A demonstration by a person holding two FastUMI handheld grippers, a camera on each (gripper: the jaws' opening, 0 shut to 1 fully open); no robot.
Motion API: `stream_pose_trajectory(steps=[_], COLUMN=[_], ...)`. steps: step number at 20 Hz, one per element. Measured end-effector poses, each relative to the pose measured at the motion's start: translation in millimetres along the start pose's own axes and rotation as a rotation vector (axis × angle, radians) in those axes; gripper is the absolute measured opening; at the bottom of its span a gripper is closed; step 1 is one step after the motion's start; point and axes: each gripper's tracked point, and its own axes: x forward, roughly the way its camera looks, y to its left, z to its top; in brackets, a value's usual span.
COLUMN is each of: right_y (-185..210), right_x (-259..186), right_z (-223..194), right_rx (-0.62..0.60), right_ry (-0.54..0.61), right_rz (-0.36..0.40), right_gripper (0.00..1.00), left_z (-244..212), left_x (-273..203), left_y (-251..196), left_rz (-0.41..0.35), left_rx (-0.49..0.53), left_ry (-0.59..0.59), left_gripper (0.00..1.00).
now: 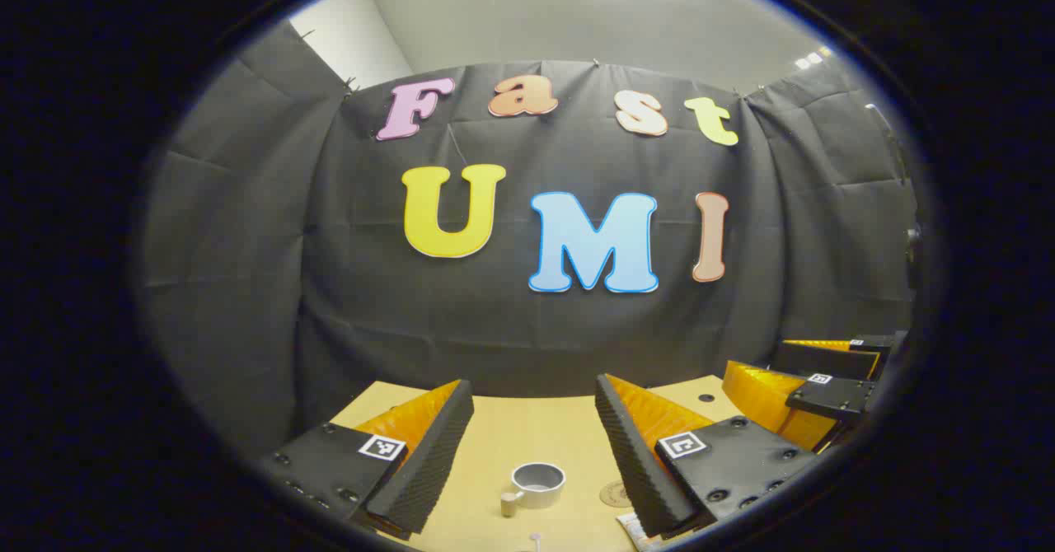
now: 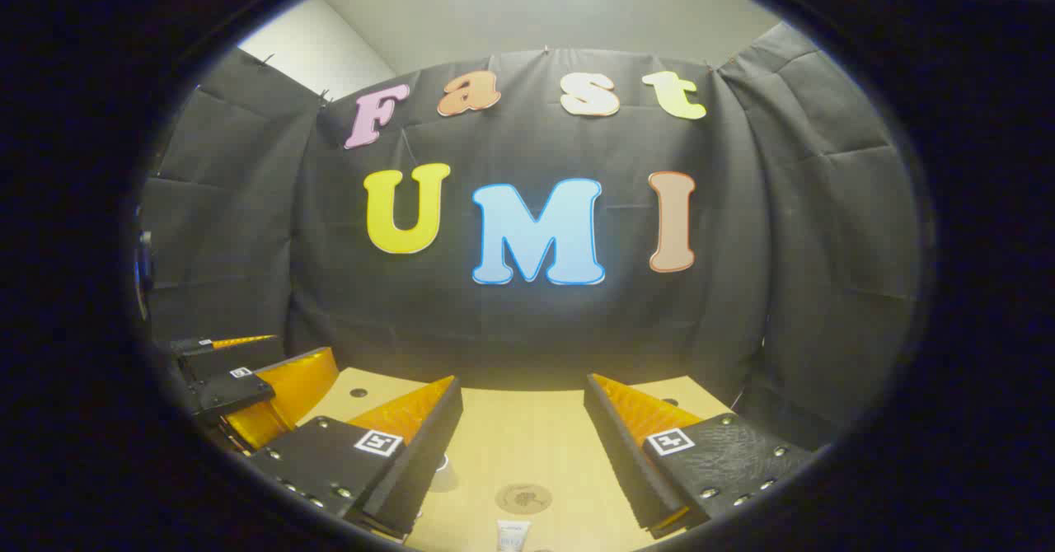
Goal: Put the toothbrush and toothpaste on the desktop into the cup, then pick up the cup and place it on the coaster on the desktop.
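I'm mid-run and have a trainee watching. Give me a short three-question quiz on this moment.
1. True or false: the cup already stands on the coaster.
2. In the left gripper view, what lies between the fingers of the left gripper? A) cup B) coaster C) a plate
3. Are the right gripper jaws open or shut?

Key:
1. False; the cup stands on the bare desktop, apart from the coaster.
2. A.
3. Open, nothing held; the toothpaste lies near the bottom edge.
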Motion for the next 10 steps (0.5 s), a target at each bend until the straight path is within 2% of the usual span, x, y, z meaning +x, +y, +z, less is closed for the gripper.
stream_pose_trajectory(steps=[1,2,3,9,10], right_y=[1,0,-1,-4,-6], right_x=[2,4,5,4,5], right_z=[-6,-11,-12,-12,-12], right_rx=[0.010,0.018,0.027,0.016,0.013], right_ry=[0.023,0.038,0.046,0.052,0.055], right_rz=[0.012,0.018,0.024,0.049,0.049], right_gripper=[0.95,0.92,0.92,0.92,0.92], left_z=[-2,-5,-7,-10,-13], left_x=[0,2,1,3,4], left_y=[-2,-4,-6,-17,-18], left_rz=[0.004,0.007,0.011,0.006,0.005], left_rx=[0.009,0.019,0.025,0.013,0.011], left_ry=[0.007,0.015,0.016,0.032,0.041], left_gripper=[0.99,0.95,0.99,0.99,0.95])
